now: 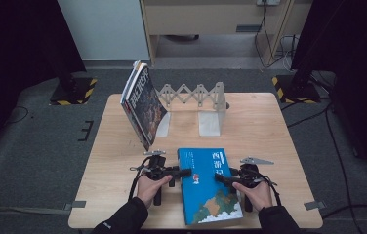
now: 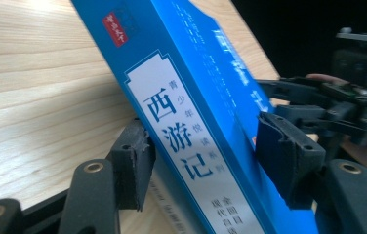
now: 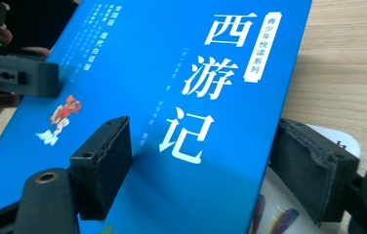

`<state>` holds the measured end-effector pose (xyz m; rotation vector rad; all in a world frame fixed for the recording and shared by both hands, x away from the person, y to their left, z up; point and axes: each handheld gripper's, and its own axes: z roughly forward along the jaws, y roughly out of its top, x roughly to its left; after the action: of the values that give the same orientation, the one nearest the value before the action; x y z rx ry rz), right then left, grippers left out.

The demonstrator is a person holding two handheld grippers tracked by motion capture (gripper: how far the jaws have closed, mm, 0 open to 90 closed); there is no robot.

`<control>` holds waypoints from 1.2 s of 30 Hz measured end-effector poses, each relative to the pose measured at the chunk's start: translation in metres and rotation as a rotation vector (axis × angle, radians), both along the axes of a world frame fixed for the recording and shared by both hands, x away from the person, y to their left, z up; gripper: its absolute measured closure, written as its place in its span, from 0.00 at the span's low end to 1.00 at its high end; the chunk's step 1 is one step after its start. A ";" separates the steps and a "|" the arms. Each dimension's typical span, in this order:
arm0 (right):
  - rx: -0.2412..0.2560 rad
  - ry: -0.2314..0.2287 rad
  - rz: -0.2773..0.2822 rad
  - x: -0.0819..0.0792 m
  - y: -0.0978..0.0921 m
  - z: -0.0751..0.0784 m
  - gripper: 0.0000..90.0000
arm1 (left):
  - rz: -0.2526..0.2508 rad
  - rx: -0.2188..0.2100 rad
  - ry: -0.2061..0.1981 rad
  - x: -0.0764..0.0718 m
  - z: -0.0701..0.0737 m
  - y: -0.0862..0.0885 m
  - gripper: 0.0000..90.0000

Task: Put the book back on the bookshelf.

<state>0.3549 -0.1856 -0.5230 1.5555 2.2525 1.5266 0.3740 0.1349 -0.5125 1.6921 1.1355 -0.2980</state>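
A blue book (image 1: 208, 190) with white Chinese title characters lies at the table's front centre. My left gripper (image 1: 186, 172) is at its left edge. In the left gripper view my left gripper (image 2: 201, 165) has one pad (image 2: 132, 165) under the spine of the book (image 2: 181, 97) and the other against the cover, shut on it. My right gripper (image 1: 219, 178) holds the opposite edge. In the right gripper view my right gripper (image 3: 201, 165) has one pad (image 3: 103, 161) pressed on the cover of the book (image 3: 172, 58) and the other at its edge.
A second book (image 1: 140, 105) with a dark, busy cover leans tilted at the back left against a grey expandable book rack (image 1: 196, 95). The wooden table (image 1: 269, 126) has bare room on the right. Stand bases with yellow-black tape sit on the floor beyond.
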 end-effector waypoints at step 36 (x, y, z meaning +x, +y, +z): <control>-0.003 0.011 0.022 0.002 0.000 0.002 0.26 | -0.024 0.022 0.055 0.014 -0.005 -0.026 0.42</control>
<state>0.3568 -0.1852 -0.5211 1.5472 2.2839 1.5238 0.3877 0.1090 -0.5170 1.7269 1.1636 -0.3503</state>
